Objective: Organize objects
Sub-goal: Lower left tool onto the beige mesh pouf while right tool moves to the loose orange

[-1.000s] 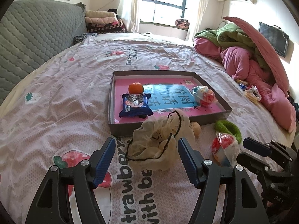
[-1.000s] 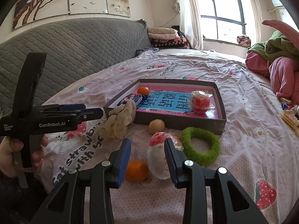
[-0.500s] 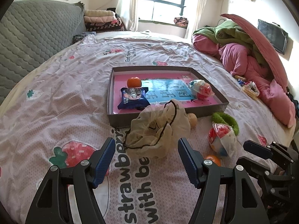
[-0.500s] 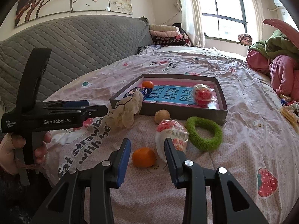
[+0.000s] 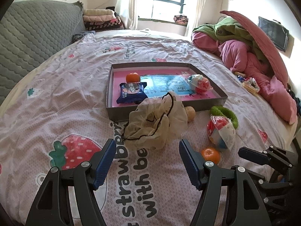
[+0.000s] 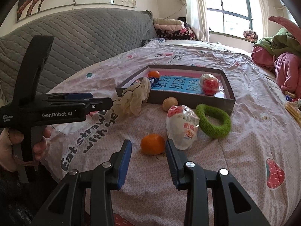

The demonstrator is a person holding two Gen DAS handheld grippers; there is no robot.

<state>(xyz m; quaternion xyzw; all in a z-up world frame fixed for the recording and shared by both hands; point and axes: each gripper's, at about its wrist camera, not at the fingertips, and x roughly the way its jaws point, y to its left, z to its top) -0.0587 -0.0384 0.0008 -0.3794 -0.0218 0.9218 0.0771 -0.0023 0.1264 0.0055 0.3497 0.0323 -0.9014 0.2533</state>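
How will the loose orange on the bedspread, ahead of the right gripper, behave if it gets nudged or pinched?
The orange is round and lies free on soft bedding, so it would probably roll. Its smooth peel looks firm, so a pinch probably will not crush it.

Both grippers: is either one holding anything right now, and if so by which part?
Nothing is held. The left gripper stands open just short of the cream mesh bag; the right gripper stands open just short of the loose orange on the bedspread.

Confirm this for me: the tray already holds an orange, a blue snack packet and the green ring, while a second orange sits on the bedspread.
Wrong on the green ring: the right wrist view shows it on the bedspread, outside the tray. The tray holds an orange, a blue snack packet and a wrapped ball; the second orange sits on the bedspread.
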